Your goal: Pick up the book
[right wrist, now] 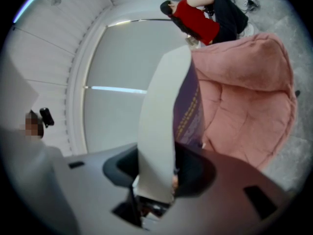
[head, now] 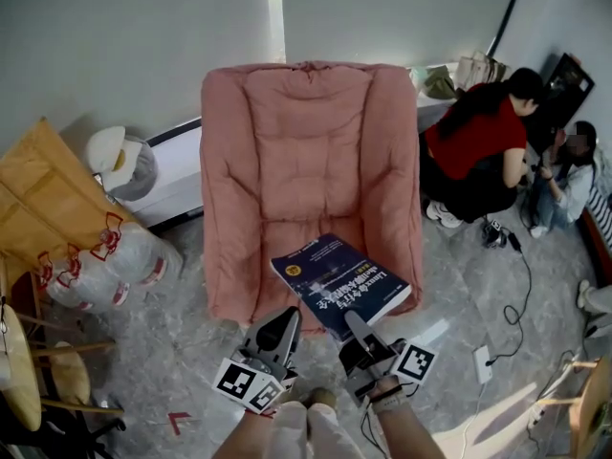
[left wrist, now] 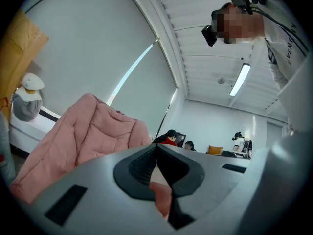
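A dark blue book [head: 339, 280] with a white page edge hangs tilted over the front of the pink cushioned chair [head: 306, 142]. My right gripper [head: 356, 323] is shut on the book's near corner. In the right gripper view the book [right wrist: 159, 126] stands edge-on between the jaws of the right gripper [right wrist: 156, 169], with the chair [right wrist: 244, 97] behind it. My left gripper [head: 285, 321] sits just left of the book and touches nothing. In the left gripper view the left gripper [left wrist: 156, 148] has its tips together and nothing held, with the chair [left wrist: 83, 126] beyond.
Two people [head: 478, 142] crouch at the right by the wall, with cables and a power strip [head: 482, 361] on the floor near them. White plastic bags [head: 115, 261], a yellow bag [head: 43, 199] and a wooden chair [head: 29, 352] crowd the left.
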Demonstrator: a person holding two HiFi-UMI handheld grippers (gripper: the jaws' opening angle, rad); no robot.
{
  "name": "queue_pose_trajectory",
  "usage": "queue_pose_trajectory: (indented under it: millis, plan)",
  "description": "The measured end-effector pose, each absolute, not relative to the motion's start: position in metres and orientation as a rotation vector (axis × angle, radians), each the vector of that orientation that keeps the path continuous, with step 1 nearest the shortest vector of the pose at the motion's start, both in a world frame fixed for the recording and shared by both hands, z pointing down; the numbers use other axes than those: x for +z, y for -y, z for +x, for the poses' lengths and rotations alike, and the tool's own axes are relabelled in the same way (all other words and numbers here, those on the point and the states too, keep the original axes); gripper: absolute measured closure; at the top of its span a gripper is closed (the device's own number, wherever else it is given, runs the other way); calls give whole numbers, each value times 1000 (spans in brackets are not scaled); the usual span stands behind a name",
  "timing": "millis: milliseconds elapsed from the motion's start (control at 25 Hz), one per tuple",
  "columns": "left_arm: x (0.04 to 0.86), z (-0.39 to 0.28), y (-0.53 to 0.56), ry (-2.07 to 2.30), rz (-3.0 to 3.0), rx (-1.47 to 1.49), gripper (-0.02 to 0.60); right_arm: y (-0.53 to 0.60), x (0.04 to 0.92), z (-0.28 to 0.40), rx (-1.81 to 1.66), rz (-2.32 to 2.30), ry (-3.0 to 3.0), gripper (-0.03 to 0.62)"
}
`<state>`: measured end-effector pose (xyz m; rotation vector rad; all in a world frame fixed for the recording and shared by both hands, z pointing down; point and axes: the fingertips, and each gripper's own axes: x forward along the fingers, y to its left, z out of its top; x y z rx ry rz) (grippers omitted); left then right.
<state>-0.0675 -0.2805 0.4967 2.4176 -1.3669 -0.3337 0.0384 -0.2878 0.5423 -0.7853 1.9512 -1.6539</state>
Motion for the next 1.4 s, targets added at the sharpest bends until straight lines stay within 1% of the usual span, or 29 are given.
queue_pose_trajectory:
  millis: [400, 1400]
  plan:
    - [456, -58, 285, 1335, 2455, -357, 571, 289, 507, 45, -1639, -761, -1957, 413]
    - [400, -65, 278, 1338, 2477, -389, 571, 280, 439, 43, -1589, -756, -2011, 413]
